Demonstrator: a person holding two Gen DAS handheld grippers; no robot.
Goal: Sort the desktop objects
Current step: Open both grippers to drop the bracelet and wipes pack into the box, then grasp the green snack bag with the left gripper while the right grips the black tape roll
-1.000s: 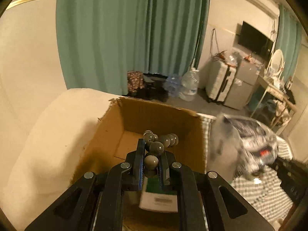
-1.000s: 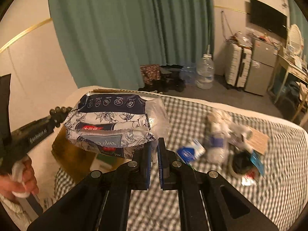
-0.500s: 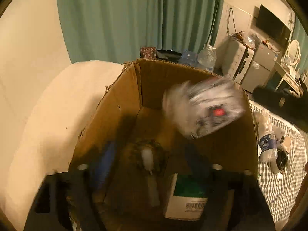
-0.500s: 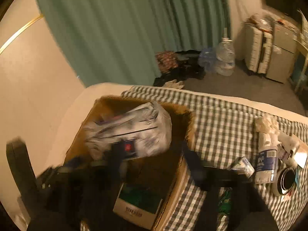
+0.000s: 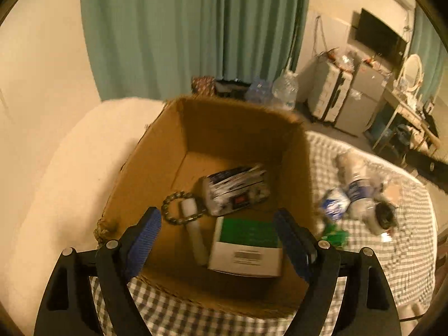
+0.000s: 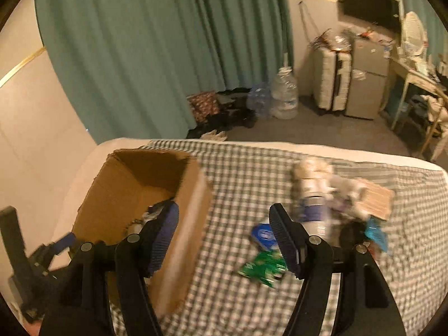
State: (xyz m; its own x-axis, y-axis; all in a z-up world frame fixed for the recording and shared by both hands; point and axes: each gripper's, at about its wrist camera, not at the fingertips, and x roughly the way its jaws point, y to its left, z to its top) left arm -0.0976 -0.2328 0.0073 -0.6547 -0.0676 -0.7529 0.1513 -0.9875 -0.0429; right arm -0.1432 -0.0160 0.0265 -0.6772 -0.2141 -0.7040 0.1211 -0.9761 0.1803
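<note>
An open cardboard box (image 5: 156,151) stands on the checked cloth. Inside it lie a bead bracelet (image 5: 179,212), a white tube (image 5: 193,232), a patterned tissue pack (image 5: 238,193) and a green-and-white carton (image 5: 246,243). My left gripper (image 5: 217,218) hovers over the box with its jaws opening and nothing between them. My right gripper (image 6: 223,212) is open and holds nothing, above the cloth just right of the box (image 6: 134,173). To its right lie a bottle (image 6: 313,207), a blue packet (image 6: 263,236) and a green packet (image 6: 263,268).
A dark round object (image 6: 352,232), a teal scrap and a brown card (image 6: 375,198) lie further right on the cloth. Left of the box is a pale cushion (image 5: 56,184). Beyond the bed edge are water jugs (image 6: 284,98), a suitcase and green curtains.
Both grippers opened. The bracelet left the left jaws and the tissue pack left the right jaws; both now lie in the box. The right gripper swung right, toward the cloth.
</note>
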